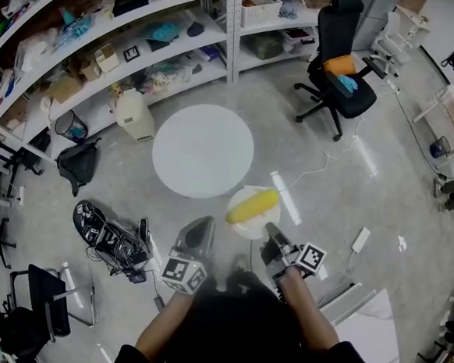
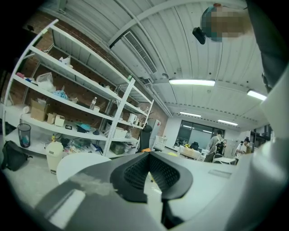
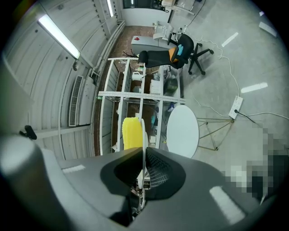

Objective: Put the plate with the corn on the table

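Head view: right claw [image 1: 271,230] clamps the round white plate [image 1: 245,225] bearing yellow corn [image 1: 252,206], held aloft at the round white desk [image 1: 202,151] edge. Placement appears outstanding. Left claw [image 1: 199,228] closed, empty.
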Action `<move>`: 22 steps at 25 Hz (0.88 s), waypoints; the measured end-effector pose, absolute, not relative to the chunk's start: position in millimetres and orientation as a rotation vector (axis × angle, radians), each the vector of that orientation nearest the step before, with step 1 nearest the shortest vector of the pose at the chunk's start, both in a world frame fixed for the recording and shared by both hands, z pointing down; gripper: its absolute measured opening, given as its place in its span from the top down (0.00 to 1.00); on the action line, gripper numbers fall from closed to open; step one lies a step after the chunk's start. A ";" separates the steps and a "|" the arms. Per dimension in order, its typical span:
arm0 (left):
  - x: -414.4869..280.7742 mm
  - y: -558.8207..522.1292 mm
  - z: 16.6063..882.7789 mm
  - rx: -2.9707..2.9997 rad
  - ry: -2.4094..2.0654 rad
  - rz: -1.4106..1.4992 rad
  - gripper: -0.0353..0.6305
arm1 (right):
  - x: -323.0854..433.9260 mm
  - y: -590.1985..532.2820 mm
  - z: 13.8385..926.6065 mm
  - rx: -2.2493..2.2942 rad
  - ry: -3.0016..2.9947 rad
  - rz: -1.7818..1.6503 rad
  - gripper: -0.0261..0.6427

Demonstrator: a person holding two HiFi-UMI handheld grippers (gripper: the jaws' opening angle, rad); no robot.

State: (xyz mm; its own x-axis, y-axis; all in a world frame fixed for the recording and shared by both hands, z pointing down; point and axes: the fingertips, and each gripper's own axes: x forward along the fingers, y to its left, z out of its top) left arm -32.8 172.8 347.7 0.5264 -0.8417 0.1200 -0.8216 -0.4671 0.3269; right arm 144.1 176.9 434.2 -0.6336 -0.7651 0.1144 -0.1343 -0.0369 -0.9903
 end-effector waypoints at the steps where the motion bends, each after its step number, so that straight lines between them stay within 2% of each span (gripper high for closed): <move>1: -30.6 172.3 347.9 2.422 -1.383 -0.080 0.94 | 146.3 175.2 434.0 -0.942 1.768 -1.721 0.93; 22: -13.4 146.1 348.8 2.385 -1.493 -0.086 0.94 | 169.8 140.2 445.5 -0.884 1.817 -1.760 0.93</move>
